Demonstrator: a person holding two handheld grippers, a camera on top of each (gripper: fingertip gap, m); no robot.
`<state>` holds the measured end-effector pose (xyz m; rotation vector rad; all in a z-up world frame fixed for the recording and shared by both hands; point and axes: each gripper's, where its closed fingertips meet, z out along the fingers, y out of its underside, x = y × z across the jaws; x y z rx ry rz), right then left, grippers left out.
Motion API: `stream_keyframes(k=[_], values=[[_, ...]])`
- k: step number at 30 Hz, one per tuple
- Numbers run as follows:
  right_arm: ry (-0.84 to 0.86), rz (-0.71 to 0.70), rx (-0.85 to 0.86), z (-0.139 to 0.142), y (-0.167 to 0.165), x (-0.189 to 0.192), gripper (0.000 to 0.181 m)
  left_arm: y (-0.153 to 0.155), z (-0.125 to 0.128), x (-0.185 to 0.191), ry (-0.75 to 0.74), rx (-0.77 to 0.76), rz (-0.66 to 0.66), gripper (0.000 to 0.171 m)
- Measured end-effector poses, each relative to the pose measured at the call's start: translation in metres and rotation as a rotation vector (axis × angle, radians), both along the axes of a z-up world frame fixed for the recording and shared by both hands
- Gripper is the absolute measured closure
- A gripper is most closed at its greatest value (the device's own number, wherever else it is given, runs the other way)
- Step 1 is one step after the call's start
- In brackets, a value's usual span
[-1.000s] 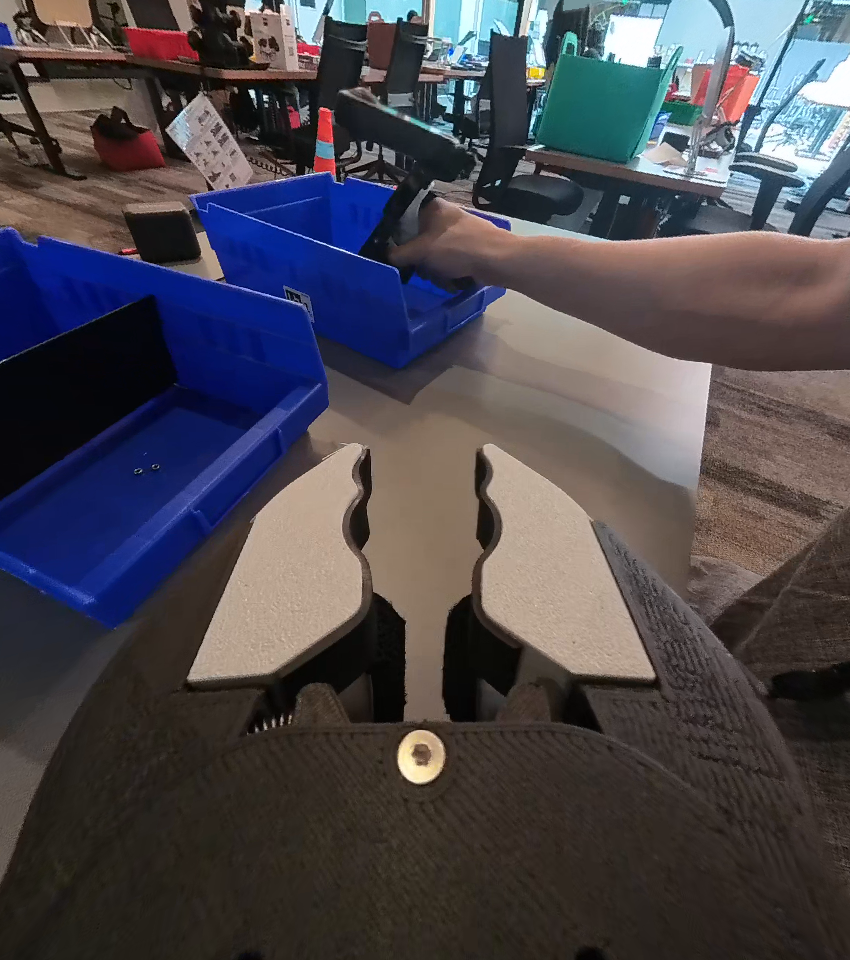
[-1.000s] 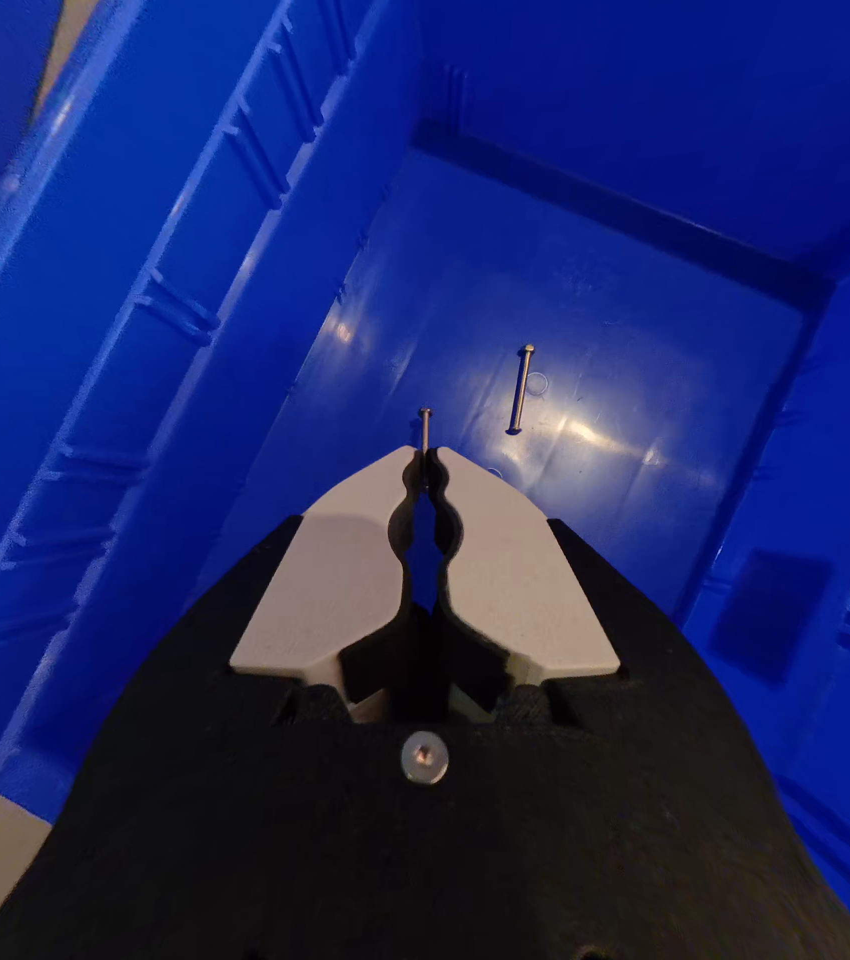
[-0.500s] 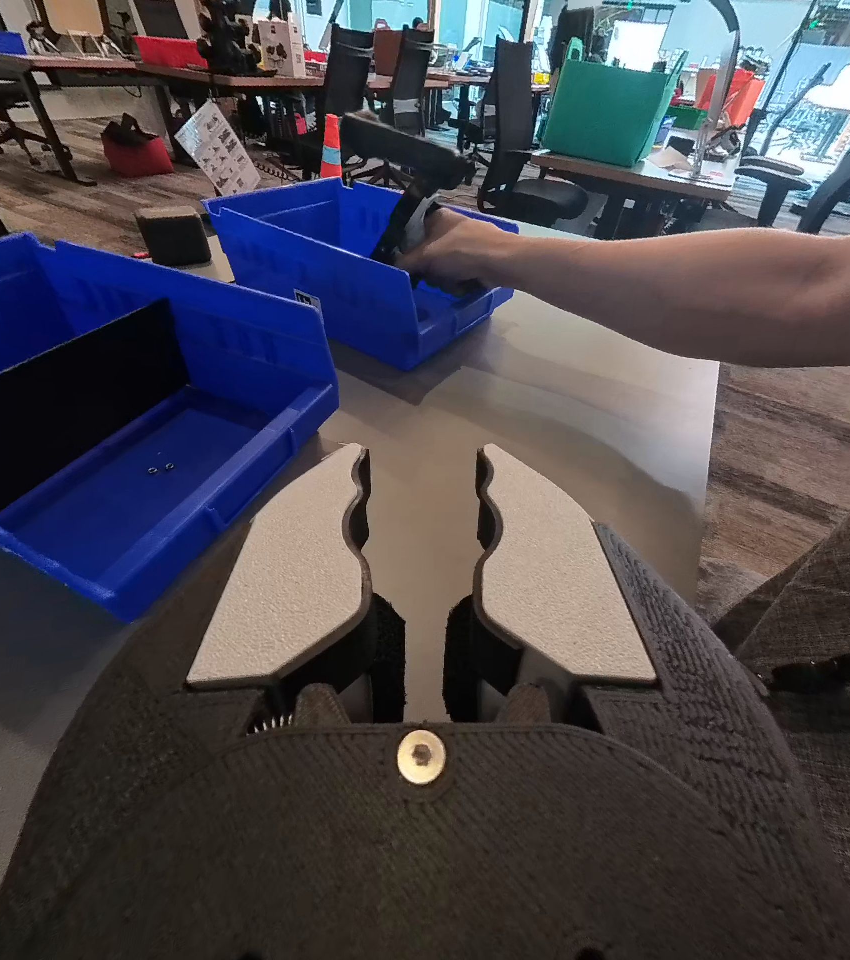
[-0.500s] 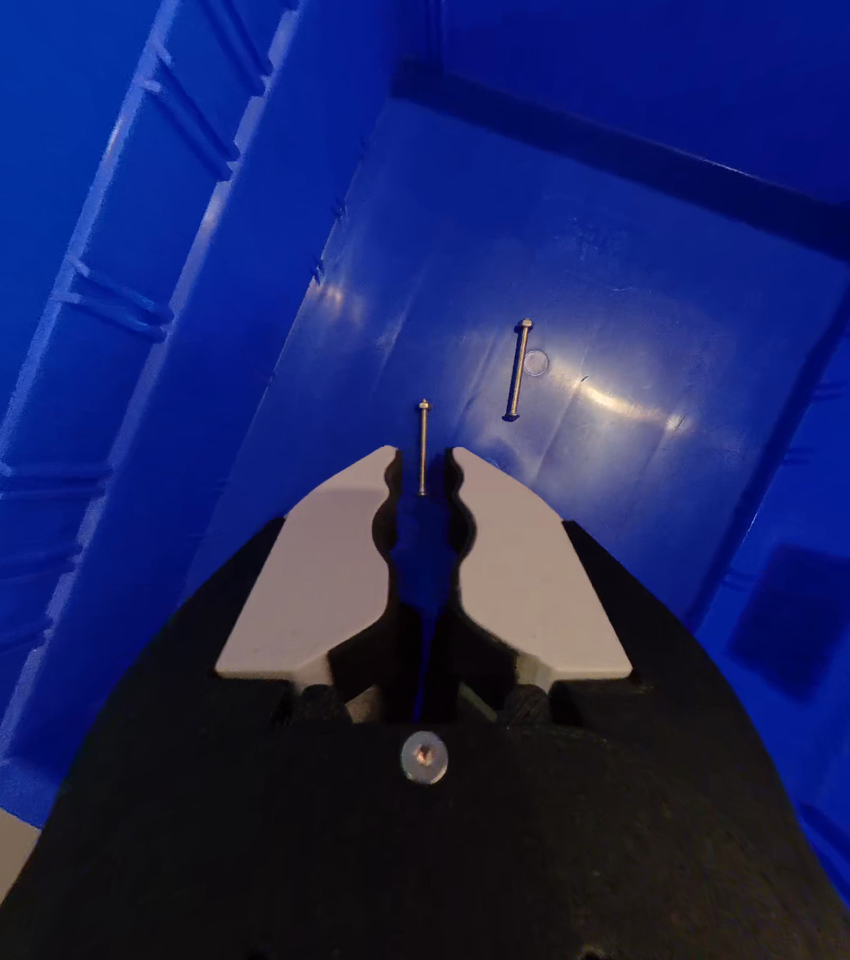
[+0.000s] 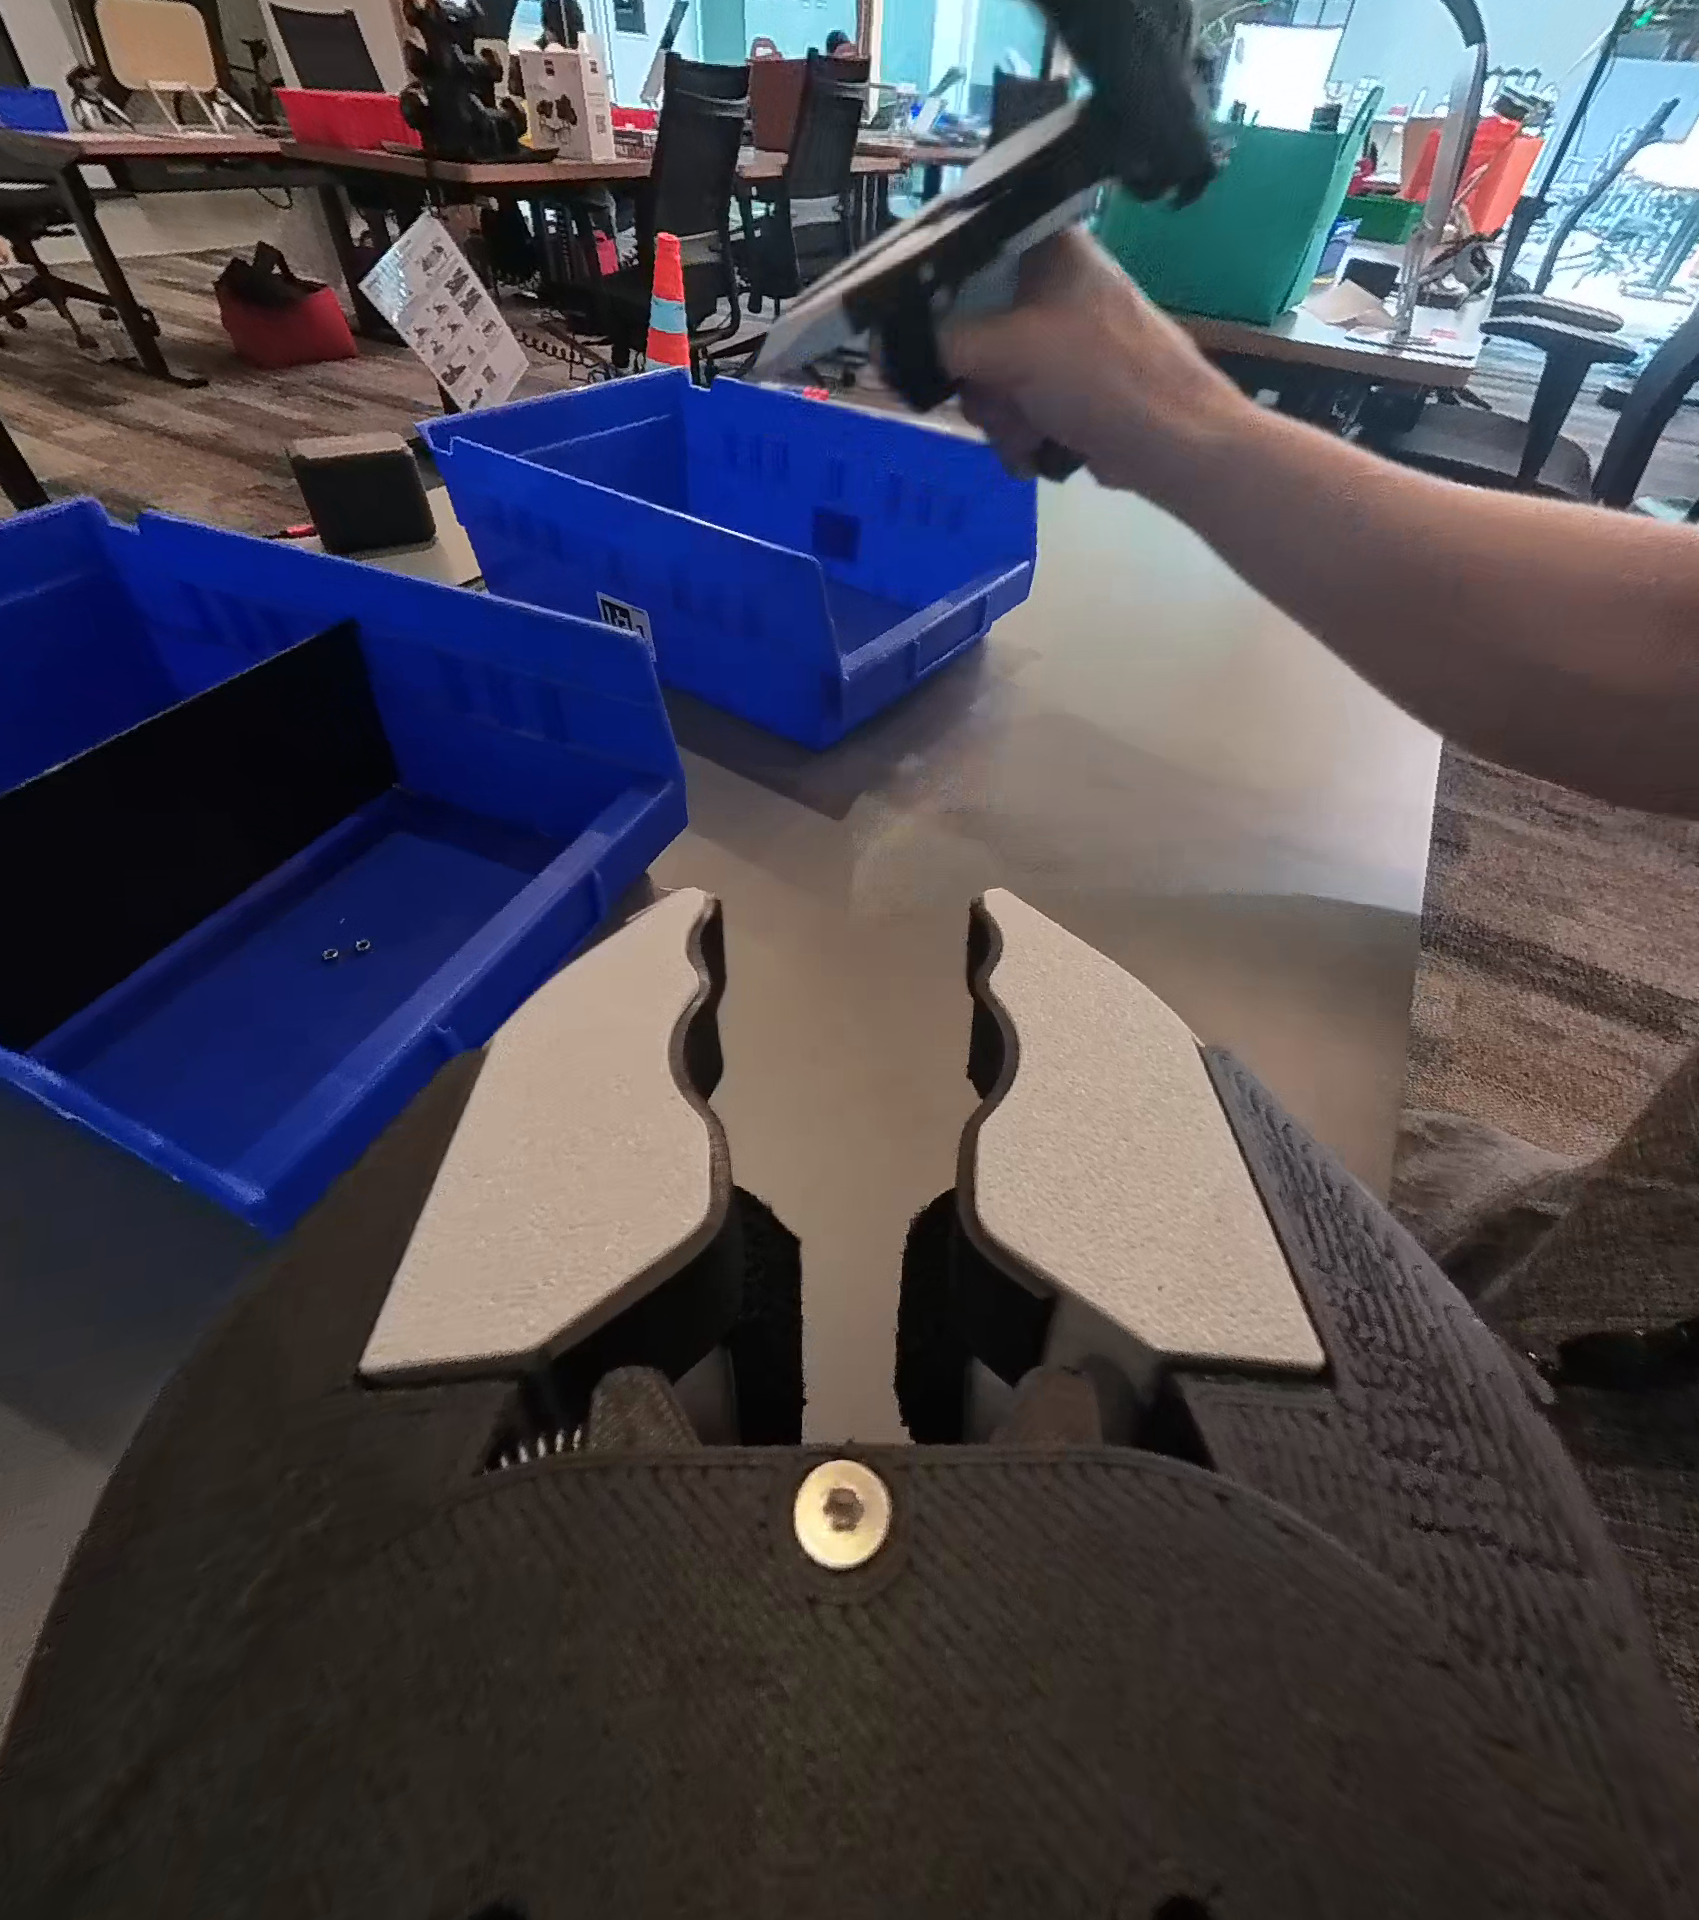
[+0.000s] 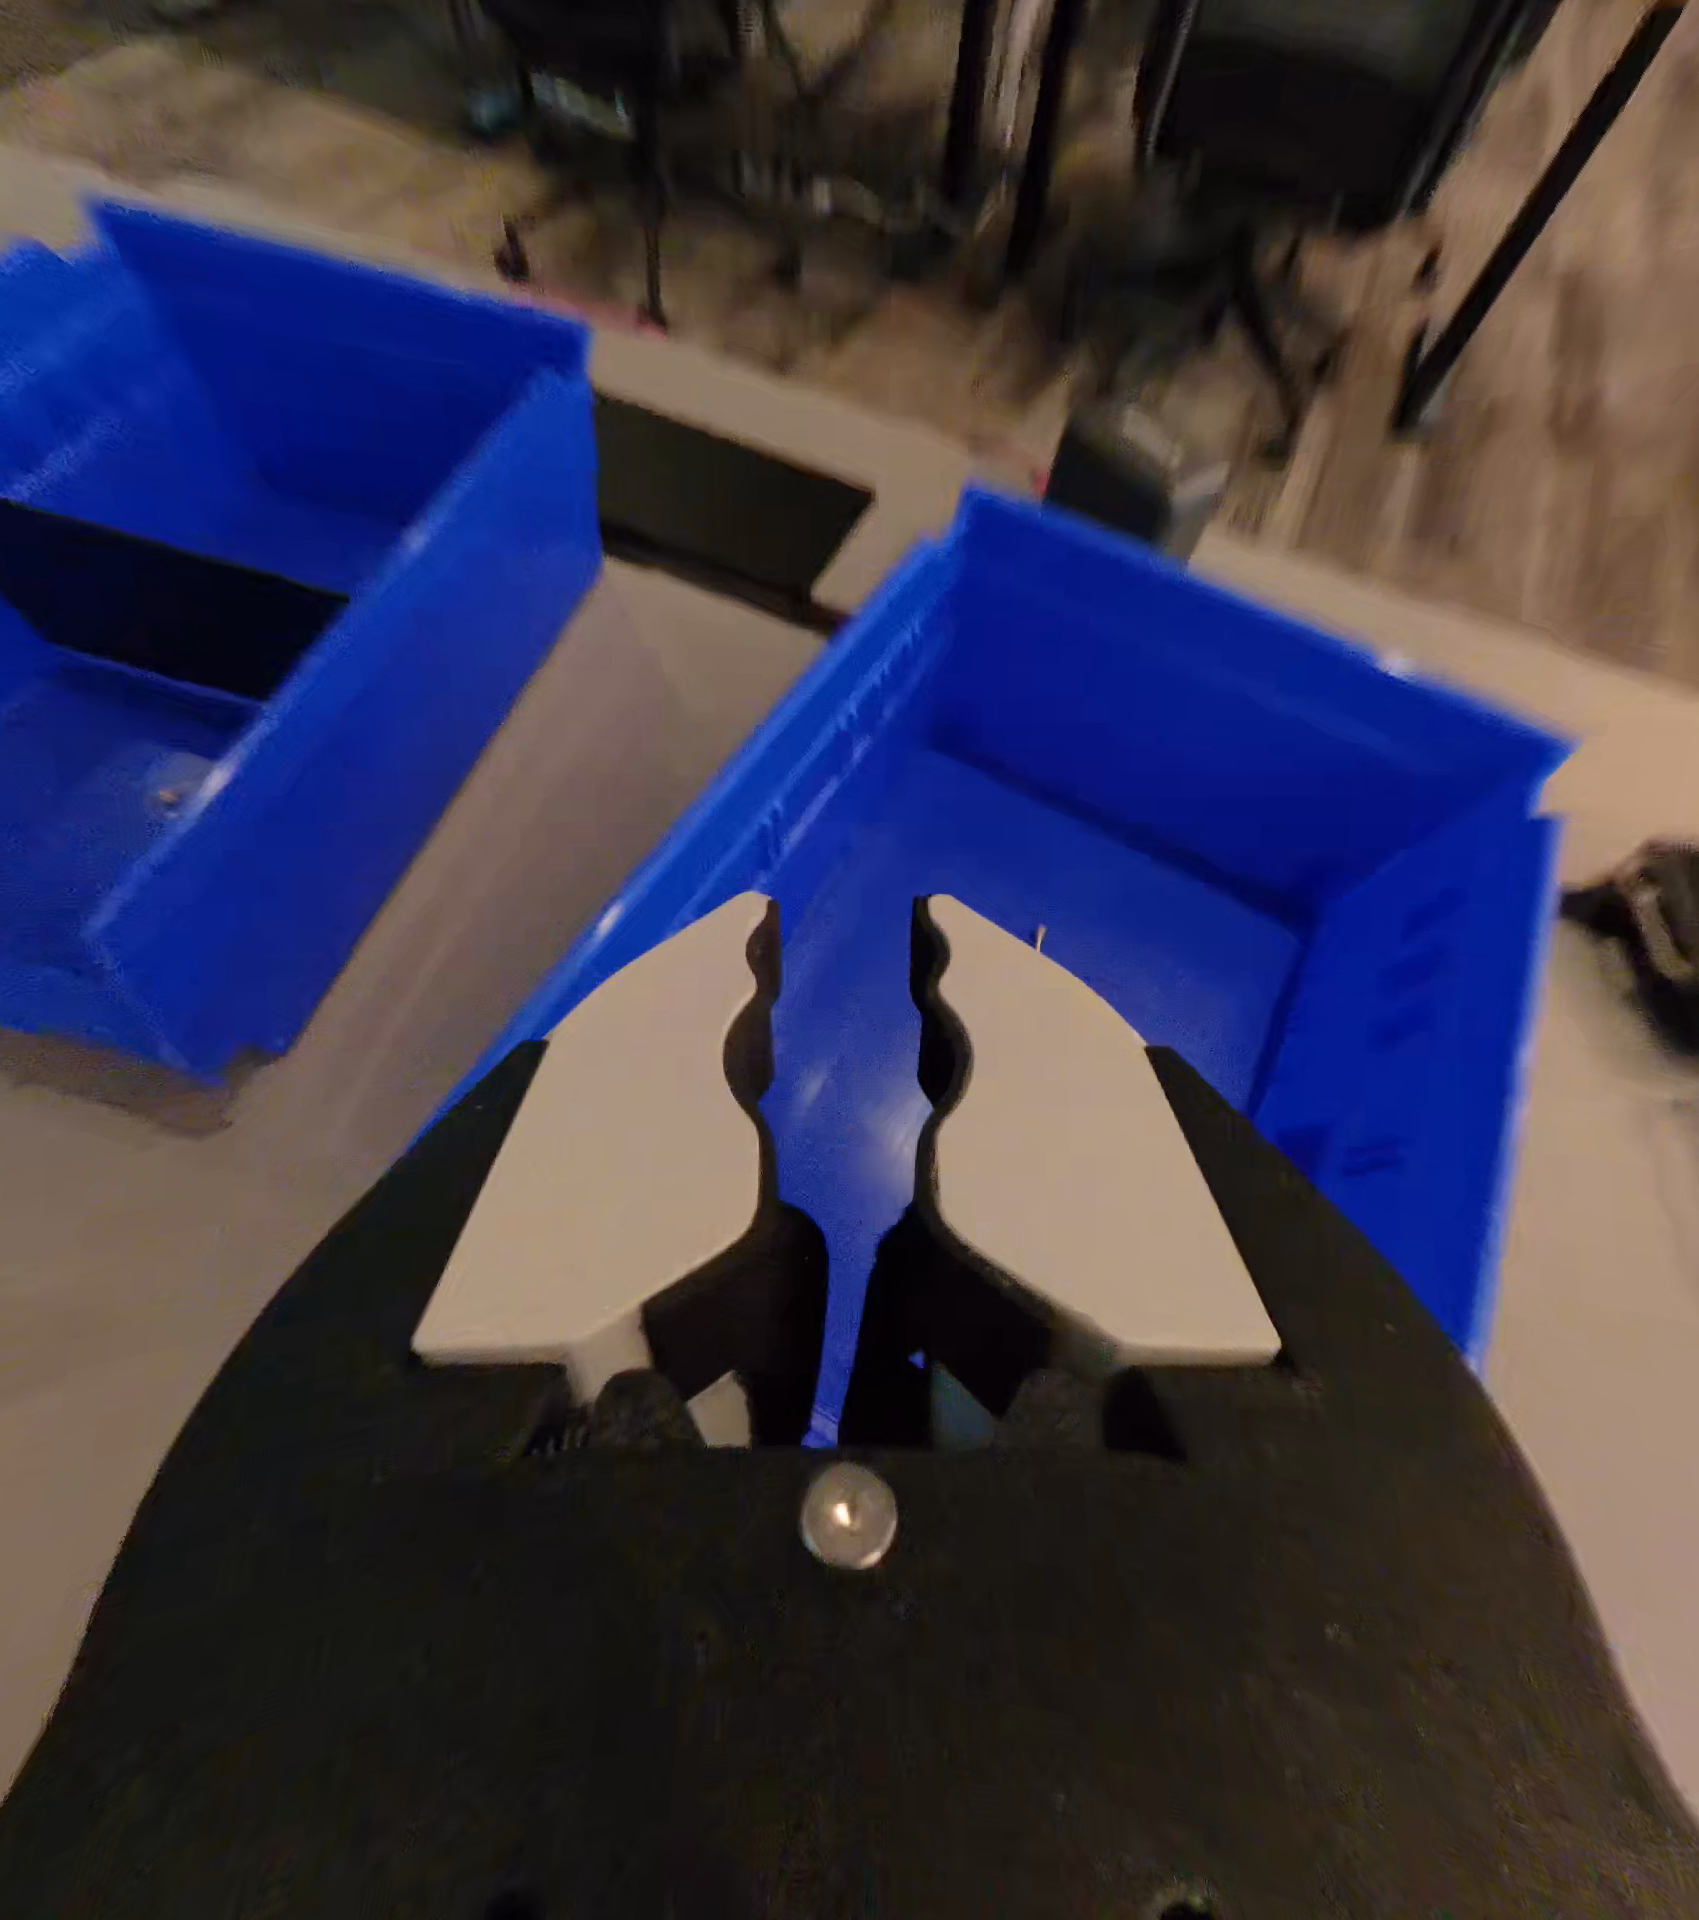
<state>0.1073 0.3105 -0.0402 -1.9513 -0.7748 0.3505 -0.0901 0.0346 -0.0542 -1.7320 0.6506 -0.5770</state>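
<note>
My left gripper [image 5: 845, 925] is open and empty, low over the grey table [image 5: 1136, 810]. Beside it on the left stands a blue bin [image 5: 471, 1049] with a black divider [image 5: 149, 790] and two small nuts [image 5: 346, 948] on its floor. My right gripper [image 6: 845, 912] is open and empty, held above the second blue bin [image 6: 1240, 665]. In the left wrist view a hand [image 5: 1063, 353] holds it tilted over that far bin [image 5: 720, 561]. A thin pale sliver [image 6: 1040, 932] shows on the bin floor; blur hides what it is.
A black box [image 5: 362, 504] stands behind the bins. A dark object [image 6: 1697, 935] lies on the table right of the second bin. The table's right edge [image 5: 1427, 935] drops to carpet. Office chairs, desks, an orange cone [image 5: 666, 301] and a green tote [image 5: 1229, 229] stand beyond. One gripper's finger ends stand about 35 cm off the other's.
My right gripper was shut on a long screw inside the far bin, opened and left it on the bin floor, then rose out above the bin. My left gripper has barely moved.
</note>
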Motion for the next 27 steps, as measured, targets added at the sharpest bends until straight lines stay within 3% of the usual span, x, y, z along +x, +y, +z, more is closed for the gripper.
stream_keyframes(k=[3, 5, 12, 15, 21, 24, 27], values=[[0.039, 0.070, 0.156, 0.032, -0.045, -0.009, 0.157, 0.003, -0.001, 0.000, 0.012, -0.013, 0.014, 0.122], [0.067, 0.146, 0.220, 0.037, -0.080, -0.020, 0.158, 0.004, -0.002, 0.000, 0.024, -0.021, 0.023, 0.120], [0.229, 0.376, 0.305, 0.011, -0.191, -0.066, 0.161, 0.007, -0.001, 0.005, 0.054, -0.038, 0.028, 0.121], [0.299, 0.420, 0.402, -0.001, -0.222, -0.075, 0.175, 0.006, -0.001, 0.005, 0.064, -0.035, 0.049, 0.128], [0.319, 0.417, 0.446, -0.027, -0.235, -0.086, 0.172, 0.012, -0.003, -0.001, 0.057, -0.029, 0.080, 0.125], [0.342, 0.392, 0.439, -0.027, -0.229, -0.088, 0.149, 0.023, 0.003, -0.012, 0.044, -0.019, 0.134, 0.114], [0.342, 0.389, 0.408, -0.032, -0.225, -0.085, 0.148, 0.038, 0.012, -0.025, 0.082, 0.010, 0.196, 0.111]])
